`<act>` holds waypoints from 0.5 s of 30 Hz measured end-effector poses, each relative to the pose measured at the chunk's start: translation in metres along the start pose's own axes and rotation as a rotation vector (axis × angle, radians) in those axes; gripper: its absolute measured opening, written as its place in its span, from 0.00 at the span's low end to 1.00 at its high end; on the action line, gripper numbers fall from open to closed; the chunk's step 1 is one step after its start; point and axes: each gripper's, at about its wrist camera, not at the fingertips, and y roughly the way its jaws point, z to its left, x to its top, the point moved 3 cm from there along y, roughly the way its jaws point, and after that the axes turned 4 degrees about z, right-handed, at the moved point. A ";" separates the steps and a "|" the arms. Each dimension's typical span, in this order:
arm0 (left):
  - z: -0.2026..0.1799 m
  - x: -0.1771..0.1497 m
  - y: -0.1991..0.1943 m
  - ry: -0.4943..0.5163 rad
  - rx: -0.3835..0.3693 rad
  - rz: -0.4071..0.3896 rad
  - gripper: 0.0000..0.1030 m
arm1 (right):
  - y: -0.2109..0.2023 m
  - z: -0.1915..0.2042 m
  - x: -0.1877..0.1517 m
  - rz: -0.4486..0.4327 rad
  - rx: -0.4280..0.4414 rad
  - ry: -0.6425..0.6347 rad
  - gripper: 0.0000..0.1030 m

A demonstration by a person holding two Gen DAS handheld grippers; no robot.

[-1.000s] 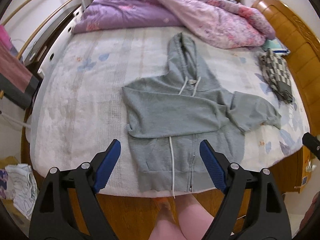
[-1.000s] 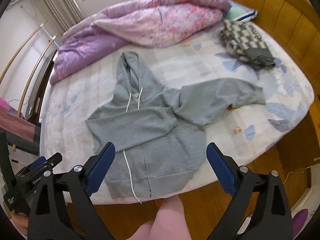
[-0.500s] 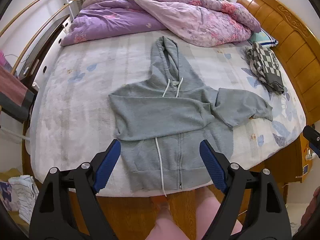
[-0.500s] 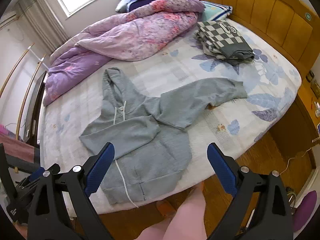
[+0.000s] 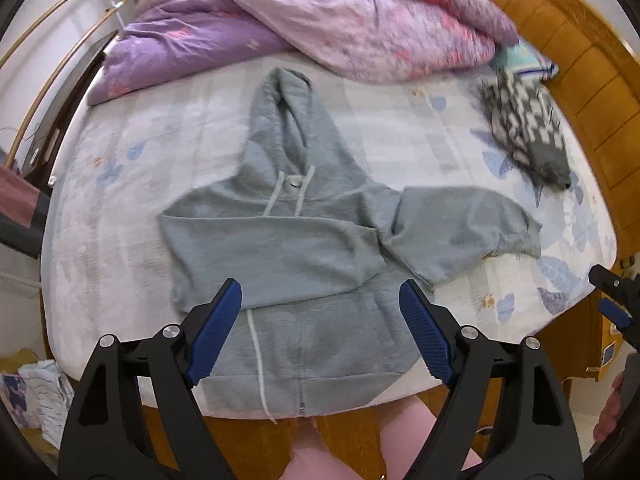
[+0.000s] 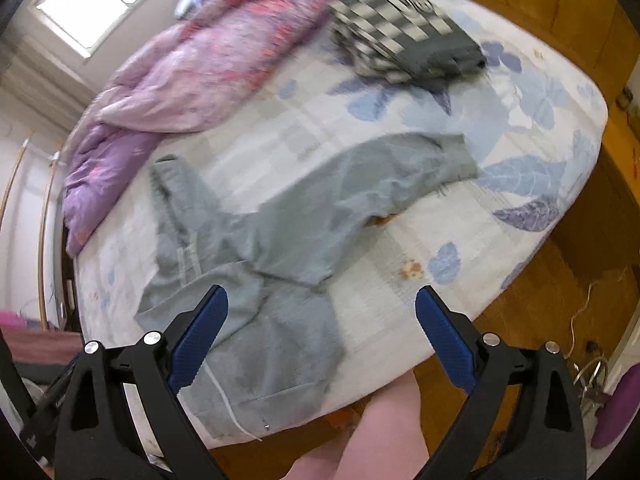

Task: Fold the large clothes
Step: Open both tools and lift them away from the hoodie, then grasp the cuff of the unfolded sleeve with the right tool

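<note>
A grey zip hoodie [image 5: 304, 240] lies flat on the bed, hood toward the far side, hem at the near edge. One sleeve is folded across its chest; the other sleeve [image 5: 468, 220] stretches out to the right. My left gripper [image 5: 320, 304] hangs open above the hoodie's lower front, holding nothing. In the right wrist view the same hoodie [image 6: 256, 264] lies lower left with its outstretched sleeve [image 6: 400, 176] running up to the right. My right gripper [image 6: 320, 308] is open and empty above the body's right edge. Both views are motion-blurred.
A purple and pink quilt [image 5: 320, 24] is heaped at the far side of the bed. A checked black-and-white garment [image 5: 524, 128] lies at the right by the wooden headboard [image 5: 592, 80]. The person's legs [image 6: 384, 432] stand at the bed's near edge, on a wooden floor.
Both grippers have swung right along the bed and come closer to the hoodie; the right one has rolled, so its view tilts. Both jaws stay wide apart. The hoodie has not moved.
</note>
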 end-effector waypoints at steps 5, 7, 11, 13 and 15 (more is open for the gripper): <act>-0.044 0.026 0.055 0.012 0.000 0.088 0.80 | 0.049 -0.060 0.048 0.102 0.021 0.120 0.89; -0.057 0.034 0.077 0.001 -0.012 0.105 0.80 | 0.075 -0.088 0.065 0.150 0.011 0.184 0.89; -0.079 0.049 0.126 -0.008 0.005 0.182 0.79 | 0.121 -0.134 0.089 0.221 0.004 0.292 0.89; -0.087 0.054 0.148 0.002 0.042 0.214 0.80 | 0.148 -0.162 0.104 0.234 -0.002 0.363 0.89; -0.091 0.057 0.166 0.000 0.045 0.234 0.80 | 0.177 -0.186 0.118 0.243 0.006 0.426 0.89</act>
